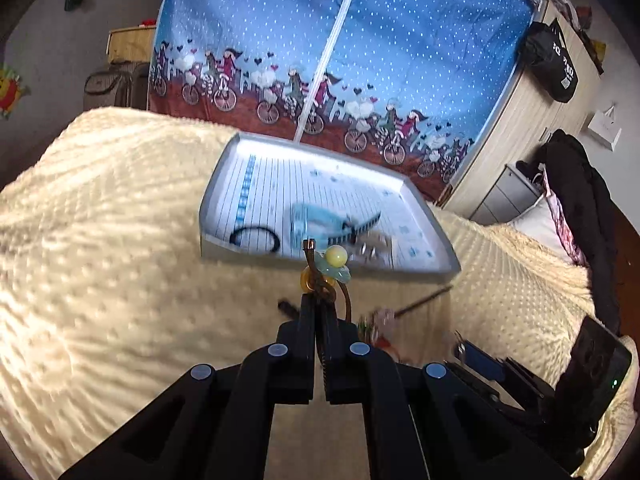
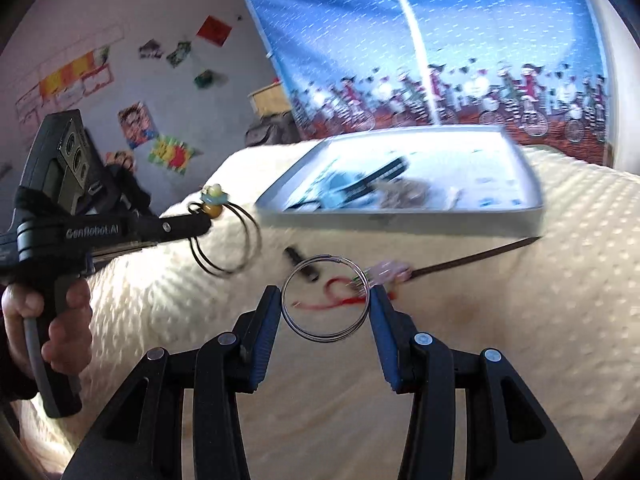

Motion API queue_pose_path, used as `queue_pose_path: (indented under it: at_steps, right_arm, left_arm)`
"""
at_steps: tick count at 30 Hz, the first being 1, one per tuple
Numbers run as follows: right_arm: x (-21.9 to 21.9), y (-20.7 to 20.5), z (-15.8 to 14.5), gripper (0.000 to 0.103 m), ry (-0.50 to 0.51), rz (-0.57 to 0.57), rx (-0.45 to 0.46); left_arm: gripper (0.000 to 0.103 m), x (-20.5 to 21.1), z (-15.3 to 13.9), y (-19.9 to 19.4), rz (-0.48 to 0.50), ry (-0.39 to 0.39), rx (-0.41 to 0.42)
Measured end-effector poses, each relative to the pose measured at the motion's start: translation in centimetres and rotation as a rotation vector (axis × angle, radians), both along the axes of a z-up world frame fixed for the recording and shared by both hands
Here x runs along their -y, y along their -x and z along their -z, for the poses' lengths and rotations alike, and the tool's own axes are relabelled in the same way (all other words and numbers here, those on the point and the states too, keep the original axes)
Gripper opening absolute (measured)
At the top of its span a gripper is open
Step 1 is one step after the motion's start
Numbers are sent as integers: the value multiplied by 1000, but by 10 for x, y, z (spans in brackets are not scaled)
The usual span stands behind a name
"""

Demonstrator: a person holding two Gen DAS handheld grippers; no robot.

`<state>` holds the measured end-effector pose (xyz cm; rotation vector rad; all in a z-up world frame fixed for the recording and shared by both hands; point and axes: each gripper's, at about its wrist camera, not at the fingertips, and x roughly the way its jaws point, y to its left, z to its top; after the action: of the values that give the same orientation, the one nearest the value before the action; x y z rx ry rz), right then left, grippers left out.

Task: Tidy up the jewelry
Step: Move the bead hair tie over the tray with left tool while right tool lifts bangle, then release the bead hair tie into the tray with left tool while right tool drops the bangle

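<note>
A: Which step is this, would you say?

B: Carrying, I think. The left gripper [image 1: 320, 300] has its fingers pressed together on a bracelet [image 1: 326, 268], a thin brown double loop with a yellow bead and a pale blue charm. In the right wrist view the loops hang below those fingertips, clear of the bed.

A: And the tray?

B: The tray [image 1: 224, 184] sits on the cream blanket [image 1: 100, 220] just ahead of the left fingers. It already holds a black ring-shaped band [image 1: 254, 238] and some blue and striped pieces, too blurred to name.

A: So what does the next move call for?

B: Probably bringing the bracelet forward over the near rim, lowering it and parting the fingers so it drops inside without snagging.

A: The right gripper?

B: The right gripper [image 2: 325, 312] has its fingers wide apart and holds nothing. A silver wire hoop [image 2: 325, 298] sits between them; I cannot tell whether it touches the blue pads. Beyond the fingertips lie a red cord [image 2: 332, 300], a pink-headed hair stick [image 2: 460, 262] and a small black piece [image 2: 301, 262].

A: Then the hoop looks like the next pick.

B: Likely; thin wire needs a careful, centred squeeze.
</note>
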<state>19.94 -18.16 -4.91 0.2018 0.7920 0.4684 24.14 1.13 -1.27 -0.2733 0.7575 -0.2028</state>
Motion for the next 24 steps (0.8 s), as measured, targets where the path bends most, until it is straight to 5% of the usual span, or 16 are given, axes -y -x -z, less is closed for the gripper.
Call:
queue_pose_path:
  at_steps: [7, 17, 24]
  right_arm:
    - [38, -29, -3, 40, 15, 126, -7]
    - [38, -137, 14, 40, 49, 183, -42]
    - [20, -166, 42, 40, 107, 197, -114]
  left_arm:
    - [3, 3, 2, -52, 20, -55, 15]
    - [3, 1, 29, -103, 27, -122, 0]
    - [3, -10, 47, -119, 11, -79, -53]
